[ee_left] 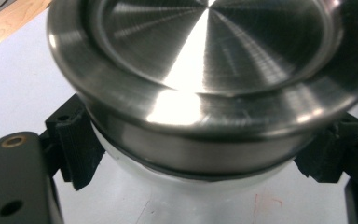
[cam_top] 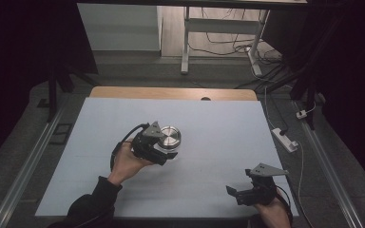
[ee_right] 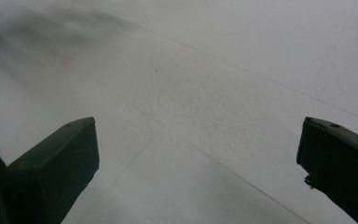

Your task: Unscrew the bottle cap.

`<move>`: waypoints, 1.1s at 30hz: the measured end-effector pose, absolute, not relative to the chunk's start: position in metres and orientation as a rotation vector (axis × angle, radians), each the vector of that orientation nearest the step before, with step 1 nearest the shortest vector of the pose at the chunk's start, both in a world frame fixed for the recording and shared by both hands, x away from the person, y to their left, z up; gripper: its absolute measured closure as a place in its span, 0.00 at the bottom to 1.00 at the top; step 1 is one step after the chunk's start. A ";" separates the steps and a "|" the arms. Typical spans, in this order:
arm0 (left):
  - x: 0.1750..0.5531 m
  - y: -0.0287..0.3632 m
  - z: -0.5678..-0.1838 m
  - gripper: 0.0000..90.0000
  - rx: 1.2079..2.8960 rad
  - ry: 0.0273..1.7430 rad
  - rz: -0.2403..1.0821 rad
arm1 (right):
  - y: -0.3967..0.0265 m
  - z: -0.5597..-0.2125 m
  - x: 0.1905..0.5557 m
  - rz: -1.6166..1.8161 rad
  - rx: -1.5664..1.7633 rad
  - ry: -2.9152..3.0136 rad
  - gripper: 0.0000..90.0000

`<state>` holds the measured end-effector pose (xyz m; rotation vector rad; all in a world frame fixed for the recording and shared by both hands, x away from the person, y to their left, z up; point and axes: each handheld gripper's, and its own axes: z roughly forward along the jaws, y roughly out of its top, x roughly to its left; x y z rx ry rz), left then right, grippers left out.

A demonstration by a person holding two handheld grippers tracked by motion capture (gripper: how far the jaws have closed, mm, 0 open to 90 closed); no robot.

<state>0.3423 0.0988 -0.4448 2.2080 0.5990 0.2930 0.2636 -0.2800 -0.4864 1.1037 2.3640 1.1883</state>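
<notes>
A lab-like recording space: black curtains (cam_top: 24,57), foam-covered table (cam_top: 218,128), floor cables (cam_top: 261,71), power strip (cam_top: 285,139).

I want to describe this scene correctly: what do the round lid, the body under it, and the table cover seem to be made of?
The lid looks like brushed metal, probably steel: fine circular lines and bright streaks of reflection. The body below it seems translucent white, perhaps glass or plastic; I cannot tell which. The table cover looks like matte white foam board, slightly grainy. The left tongs grip the body.

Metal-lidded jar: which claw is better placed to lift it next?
Left. The left claw is already clamped around the metal-lidded jar just under its lid. The right claw is open, far off over the bare white mat.
</notes>
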 end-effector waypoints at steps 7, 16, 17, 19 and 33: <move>0.341 0.097 -0.446 0.17 2.212 0.595 0.293 | -0.267 -0.479 0.264 1.247 1.046 2.374 0.00; 0.340 0.097 -0.447 0.17 2.211 0.596 0.293 | -0.248 -0.466 0.270 1.322 0.938 2.407 0.00; 0.340 0.098 -0.447 0.17 2.209 0.596 0.292 | -0.248 -0.466 0.270 1.322 0.938 2.407 0.00; 0.340 0.098 -0.446 0.17 2.208 0.597 0.294 | -0.240 -0.461 0.273 1.335 0.906 2.420 0.00; 0.339 0.098 -0.449 0.17 2.209 0.598 0.295 | -0.199 -0.444 0.293 1.362 0.806 2.466 0.00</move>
